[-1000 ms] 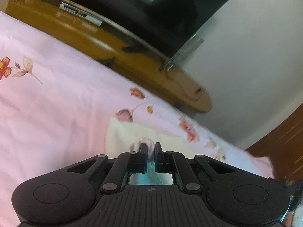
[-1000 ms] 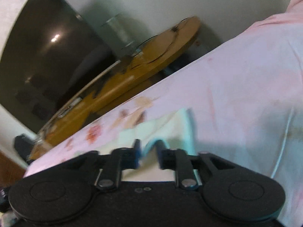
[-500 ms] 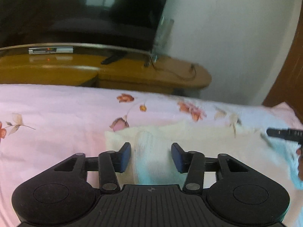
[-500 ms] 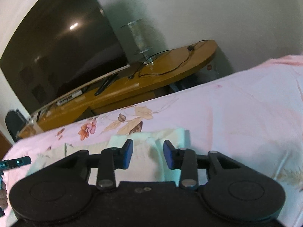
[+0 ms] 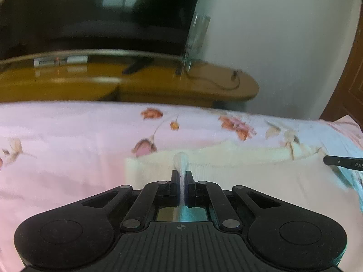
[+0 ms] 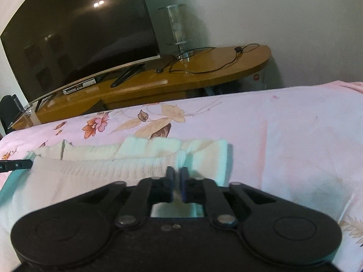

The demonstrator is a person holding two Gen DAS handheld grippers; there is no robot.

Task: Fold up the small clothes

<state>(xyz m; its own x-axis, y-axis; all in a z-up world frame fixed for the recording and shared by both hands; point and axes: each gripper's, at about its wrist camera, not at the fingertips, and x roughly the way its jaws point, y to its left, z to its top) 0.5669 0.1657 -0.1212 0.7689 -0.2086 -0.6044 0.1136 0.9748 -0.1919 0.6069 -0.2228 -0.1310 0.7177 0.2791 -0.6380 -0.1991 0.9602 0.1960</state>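
Open bedsheet point(image 6: 283, 136) around garment point(image 6: 95, 170); wooden stand point(image 6: 181, 77) beyond

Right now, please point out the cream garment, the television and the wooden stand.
cream garment point(image 5: 249, 176), left wrist view, flat middle.
television point(image 6: 79, 34), right wrist view, dark screen.
wooden stand point(image 6: 204, 77), right wrist view, glossy top.

Both cameras sit just behind their own claw and look forward and downward, low and close over the bed point(image 5: 68, 140). The left wrist view faces the television point(image 5: 95, 11) squarely; the right wrist view takes it aslant, from further right. Both views share the cream garment point(image 5: 238, 176), the flowered bedsheet point(image 6: 283, 124), the wooden TV stand point(image 6: 204, 68) and the wall behind.
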